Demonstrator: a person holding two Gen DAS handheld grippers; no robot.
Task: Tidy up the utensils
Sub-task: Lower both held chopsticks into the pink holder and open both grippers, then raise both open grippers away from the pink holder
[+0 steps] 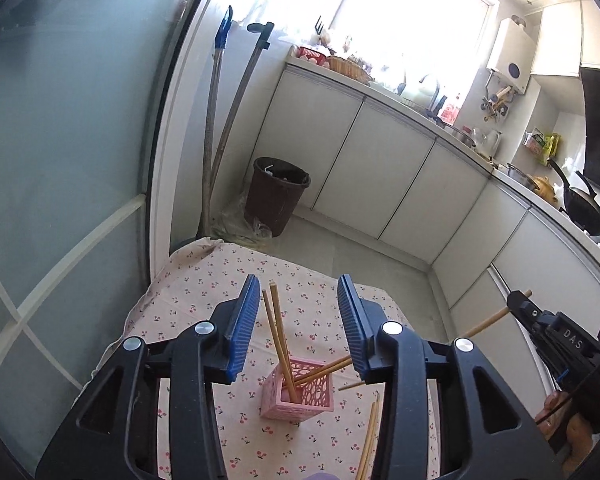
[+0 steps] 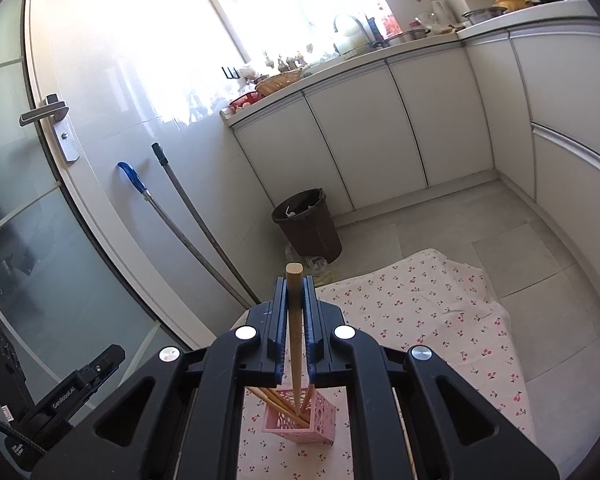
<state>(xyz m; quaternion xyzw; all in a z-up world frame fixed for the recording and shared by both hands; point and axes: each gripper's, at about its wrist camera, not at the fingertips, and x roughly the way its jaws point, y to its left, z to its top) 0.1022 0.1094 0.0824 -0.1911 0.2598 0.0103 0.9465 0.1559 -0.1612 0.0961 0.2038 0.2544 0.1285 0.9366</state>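
Observation:
A pink perforated holder [image 1: 298, 390] [image 2: 300, 420] stands on the cherry-print cloth [image 1: 204, 280]. Two wooden chopsticks [image 1: 278, 332] stand in it. My right gripper [image 2: 295, 284] is shut on a wooden chopstick [image 2: 295, 328] whose lower tip is inside the holder; the same gripper [image 1: 520, 300] and chopstick [image 1: 484, 326] show at the right of the left wrist view. My left gripper [image 1: 298, 292] is open and empty, above and behind the holder. Loose chopsticks [image 1: 370, 432] lie on the cloth right of the holder.
A brown waste bin [image 1: 278, 200] [image 2: 308, 224] stands on the floor beyond the cloth. Two mop handles [image 1: 220, 132] lean against the wall by a glass door [image 2: 40, 208]. White cabinets [image 1: 380, 168] with a cluttered counter run along the back and right.

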